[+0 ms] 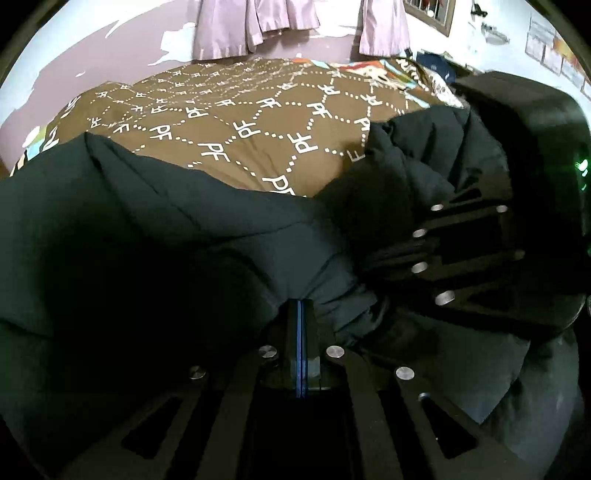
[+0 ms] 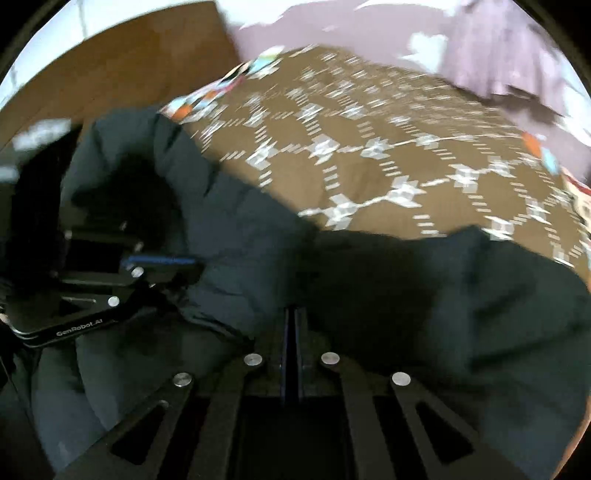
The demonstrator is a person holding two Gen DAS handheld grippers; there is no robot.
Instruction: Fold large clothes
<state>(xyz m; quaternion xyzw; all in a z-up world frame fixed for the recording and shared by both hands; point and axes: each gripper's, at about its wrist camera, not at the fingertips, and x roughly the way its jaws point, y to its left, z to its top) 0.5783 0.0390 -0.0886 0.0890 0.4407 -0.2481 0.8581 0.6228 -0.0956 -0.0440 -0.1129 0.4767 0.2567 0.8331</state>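
Left wrist: jacket [image 1: 147,229] hides bedspread [image 1: 240,122] foreground.

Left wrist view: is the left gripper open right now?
No, the left gripper is shut, its fingers pressed together on a bunched fold of the dark jacket.

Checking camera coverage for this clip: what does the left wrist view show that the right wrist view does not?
Only the left wrist view shows a framed picture on the wall and sharp PF lettering. Only the right wrist view shows a wooden panel. Both show the dark jacket on the brown bedspread, pinched by the shut left gripper and right gripper.
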